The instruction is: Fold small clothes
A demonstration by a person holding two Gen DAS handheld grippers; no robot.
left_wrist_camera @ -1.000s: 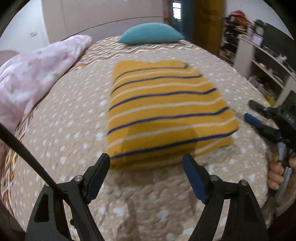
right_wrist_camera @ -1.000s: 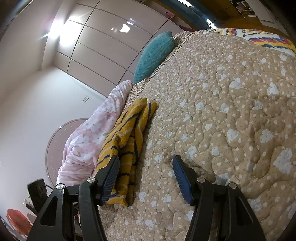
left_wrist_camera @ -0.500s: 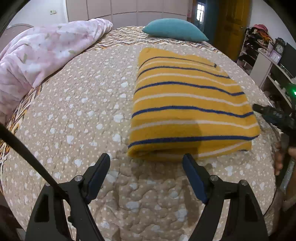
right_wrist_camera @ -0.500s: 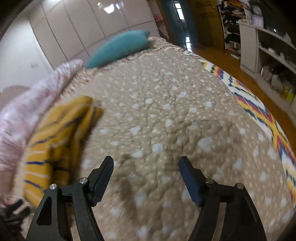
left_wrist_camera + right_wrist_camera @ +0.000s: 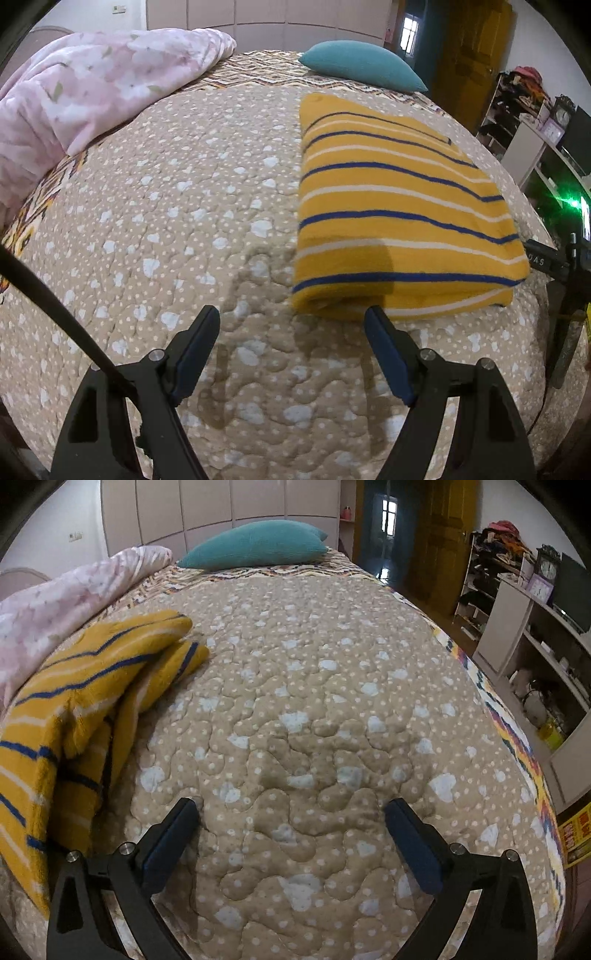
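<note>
Your left gripper [image 5: 291, 328] stood apart, empty, before the folded striped garment [image 5: 399, 218]; your right gripper [image 5: 291, 819] was opening over the bare quilt [image 5: 314, 709].

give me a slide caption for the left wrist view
Left tongs open and empty just short of the folded yellow striped garment on the quilted bed.

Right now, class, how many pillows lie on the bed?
1: the teal pillow lies at the far end of the bed, beside the pink blanket. Others may be hidden under it.
</note>
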